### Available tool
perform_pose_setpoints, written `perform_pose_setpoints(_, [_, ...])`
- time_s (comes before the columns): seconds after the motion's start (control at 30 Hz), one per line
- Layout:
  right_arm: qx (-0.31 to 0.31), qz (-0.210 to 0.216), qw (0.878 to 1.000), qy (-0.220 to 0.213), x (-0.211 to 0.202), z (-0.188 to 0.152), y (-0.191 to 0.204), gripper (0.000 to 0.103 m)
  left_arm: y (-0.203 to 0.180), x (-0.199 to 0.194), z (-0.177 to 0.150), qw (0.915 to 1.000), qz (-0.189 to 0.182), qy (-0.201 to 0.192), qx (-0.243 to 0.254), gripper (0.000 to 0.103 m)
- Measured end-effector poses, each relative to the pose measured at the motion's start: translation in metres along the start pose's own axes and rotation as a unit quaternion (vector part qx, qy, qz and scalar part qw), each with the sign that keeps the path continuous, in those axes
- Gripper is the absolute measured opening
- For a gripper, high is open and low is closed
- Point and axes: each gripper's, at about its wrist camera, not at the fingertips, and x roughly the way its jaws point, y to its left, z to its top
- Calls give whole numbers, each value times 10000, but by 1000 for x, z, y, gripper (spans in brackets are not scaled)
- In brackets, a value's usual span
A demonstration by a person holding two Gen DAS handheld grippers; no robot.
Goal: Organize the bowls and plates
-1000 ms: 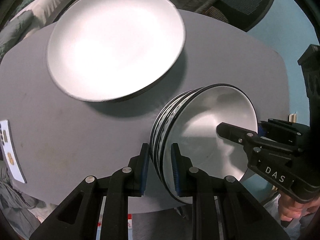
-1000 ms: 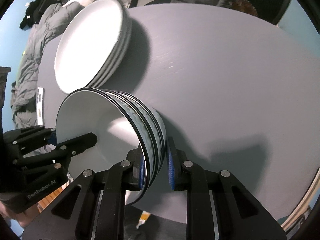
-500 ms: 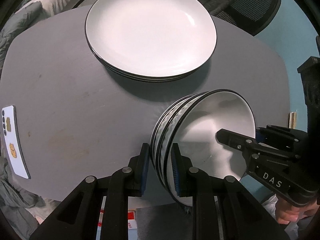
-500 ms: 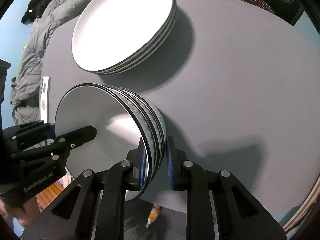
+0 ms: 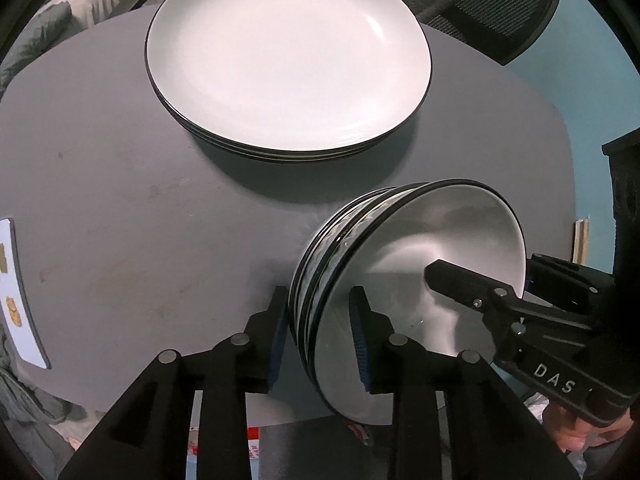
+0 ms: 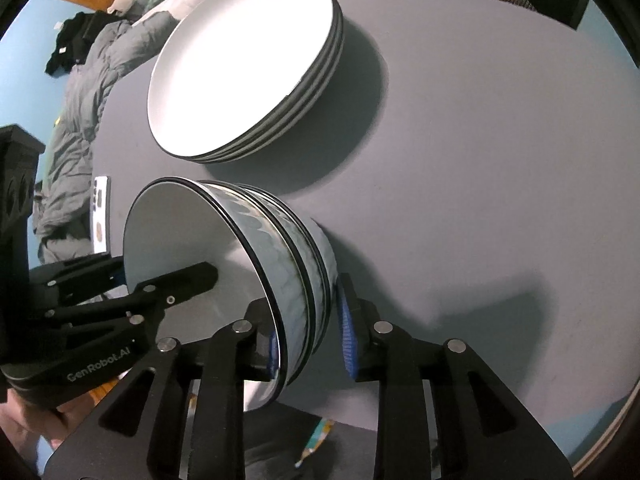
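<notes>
A stack of white, dark-rimmed bowls [image 5: 400,248] [image 6: 280,248] with a blue pattern outside rests on the grey table [image 5: 120,200] near its front edge. My left gripper [image 5: 320,336] straddles the stack's left rim, one pad outside and one inside. Its jaws are opening and a gap shows beside the rim. My right gripper [image 6: 308,340] straddles the opposite rim, also opening, with a gap at its outer pad. Each gripper's inner finger [image 5: 460,280] [image 6: 180,280] shows in the other's view. A stack of white plates [image 5: 288,52] [image 6: 240,52] lies behind the bowls.
A white phone [image 5: 16,300] [image 6: 100,216] lies at the table's left edge. A black mesh chair [image 5: 500,0] stands behind the table, and grey bedding [image 6: 80,100] lies off to the left. A person's hand [image 5: 576,432] holds the right gripper.
Both grippers' jaws have widened from a tight pinch on the bowl rims to a loose straddle. The bowl stack stays between them. The plate stack has shifted right in both views.
</notes>
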Motion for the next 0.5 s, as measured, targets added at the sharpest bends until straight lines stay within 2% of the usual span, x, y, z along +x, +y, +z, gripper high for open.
perform_pose_setpoints(0.1, [-167,-172,9997,34,1,1,5,26,0,2,3,10000,-47,51,-20,29])
perform_pose_setpoints(0.2, [-341,-427,9984,164,3,2,14,26,-4,1,3,9999,88,25,102,21])
perform_pose_setpoints(0.33, [-360,-721,9965,209,2,1,20,16,-1,-2,0,9998,62,-14,191,18])
perform_pose_setpoints(0.5, [-240,-695,9970,238,2,0,16,16,0,-1,1,9997,93,3,240,18])
